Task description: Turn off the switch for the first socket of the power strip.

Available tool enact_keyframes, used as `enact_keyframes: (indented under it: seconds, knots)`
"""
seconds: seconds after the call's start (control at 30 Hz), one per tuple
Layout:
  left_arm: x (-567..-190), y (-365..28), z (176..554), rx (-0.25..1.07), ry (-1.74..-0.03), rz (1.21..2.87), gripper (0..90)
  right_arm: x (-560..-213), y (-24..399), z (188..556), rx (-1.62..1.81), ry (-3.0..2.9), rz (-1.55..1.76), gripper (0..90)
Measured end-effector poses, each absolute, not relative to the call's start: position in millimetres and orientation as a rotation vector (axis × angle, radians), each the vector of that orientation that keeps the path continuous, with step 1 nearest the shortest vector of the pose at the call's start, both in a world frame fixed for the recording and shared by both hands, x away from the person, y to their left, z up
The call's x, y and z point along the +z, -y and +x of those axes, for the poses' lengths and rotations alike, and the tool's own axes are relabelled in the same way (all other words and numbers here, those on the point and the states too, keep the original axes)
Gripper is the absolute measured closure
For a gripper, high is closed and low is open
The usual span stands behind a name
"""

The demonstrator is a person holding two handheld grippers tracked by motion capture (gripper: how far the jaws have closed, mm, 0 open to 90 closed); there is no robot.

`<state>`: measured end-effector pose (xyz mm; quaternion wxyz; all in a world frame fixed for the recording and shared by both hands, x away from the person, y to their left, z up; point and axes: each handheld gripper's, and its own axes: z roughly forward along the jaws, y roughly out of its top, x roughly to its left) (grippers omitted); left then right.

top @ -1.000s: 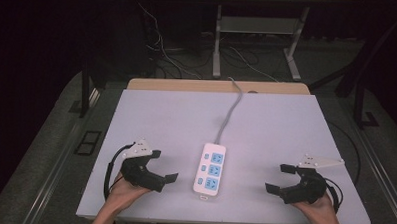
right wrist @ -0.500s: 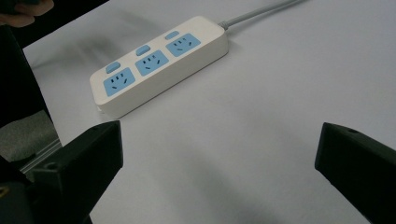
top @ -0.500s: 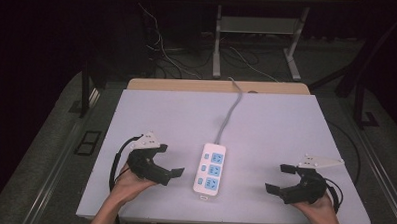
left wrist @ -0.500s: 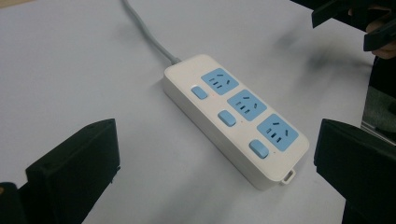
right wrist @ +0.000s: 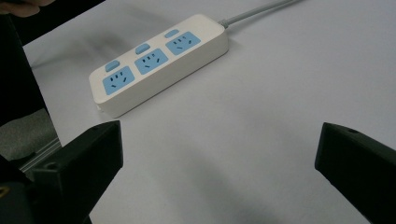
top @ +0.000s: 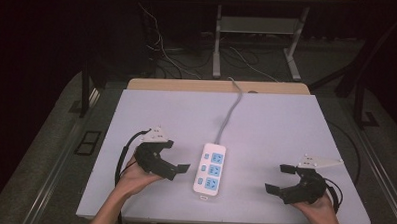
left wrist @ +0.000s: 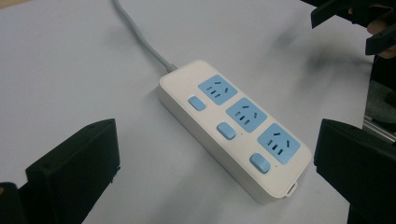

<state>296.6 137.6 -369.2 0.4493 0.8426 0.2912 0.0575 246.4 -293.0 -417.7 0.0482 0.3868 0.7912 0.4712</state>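
Pale desk (top: 286, 125): white three-socket plastic power strip (top: 210, 168) mid-desk; left claw (top: 177, 159) close beside, right claw (top: 279, 178) farther off, both wide open, empty.

No legible text or labels on power strip (top: 211, 169)

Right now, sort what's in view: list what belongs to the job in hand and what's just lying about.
Job in hand:
- power strip, white with blue sockets
- its grey cord
- left claw, open, nearest the strip
- right claw, open

Lying about:
- cables on the floor
- table, bare elsewhere
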Motion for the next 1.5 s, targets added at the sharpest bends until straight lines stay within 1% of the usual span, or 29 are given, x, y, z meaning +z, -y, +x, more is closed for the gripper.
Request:
enact_keyframes:
  seconds: [0.53, 1.17, 1.5]
  knots:
    - [-359, -119, 313, 0.132, -0.679, 2.137, 0.0, -418, 292, 246, 1.425, -2.421, 1.173, 0.8]
    - [-365, -102, 335, 0.11, -0.668, 2.19, 0.0, -419, 291, 246, 1.418, -2.427, 1.168, 0.8]
    - [-368, -95, 347, 0.088, -0.661, 2.22, 3.1, -419, 291, 246, 1.414, -2.432, 1.163, 0.8]
